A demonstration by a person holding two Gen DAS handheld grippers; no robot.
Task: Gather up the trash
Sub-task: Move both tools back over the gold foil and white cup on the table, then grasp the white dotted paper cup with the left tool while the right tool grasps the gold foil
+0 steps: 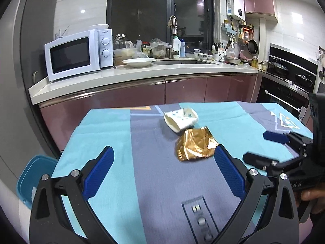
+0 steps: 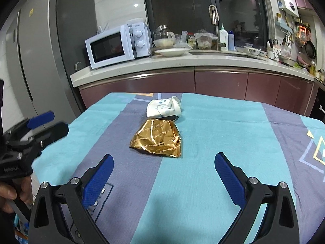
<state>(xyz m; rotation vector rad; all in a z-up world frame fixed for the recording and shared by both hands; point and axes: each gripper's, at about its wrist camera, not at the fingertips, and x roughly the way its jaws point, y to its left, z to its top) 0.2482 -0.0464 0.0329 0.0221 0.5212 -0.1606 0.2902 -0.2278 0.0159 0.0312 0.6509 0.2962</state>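
Note:
A crumpled gold foil wrapper [image 1: 194, 145] [image 2: 159, 140] lies on the table's blue and grey cloth [image 1: 113, 134] [image 2: 213, 162]. Just behind it, touching or nearly so, a crushed white paper cup [image 1: 181, 120] [image 2: 163, 107] lies on its side. My left gripper [image 1: 164, 152] hovers open over the cloth, its right finger close to the wrapper's right edge. My right gripper [image 2: 164, 160] is open too, a short way in front of the wrapper, nothing between its fingers. Each gripper shows at the edge of the other's view, held by a hand: the right gripper [image 1: 264, 146], the left gripper [image 2: 50, 122].
A teal bin [image 1: 33, 178] stands on the floor by the table's left near corner. Behind the table runs a kitchen counter [image 1: 142, 75] with a white microwave [image 1: 75, 55], a plate, a sink and dishes. A grey fridge [image 2: 30, 50] stands at the left, an oven [image 1: 284, 99] at the right.

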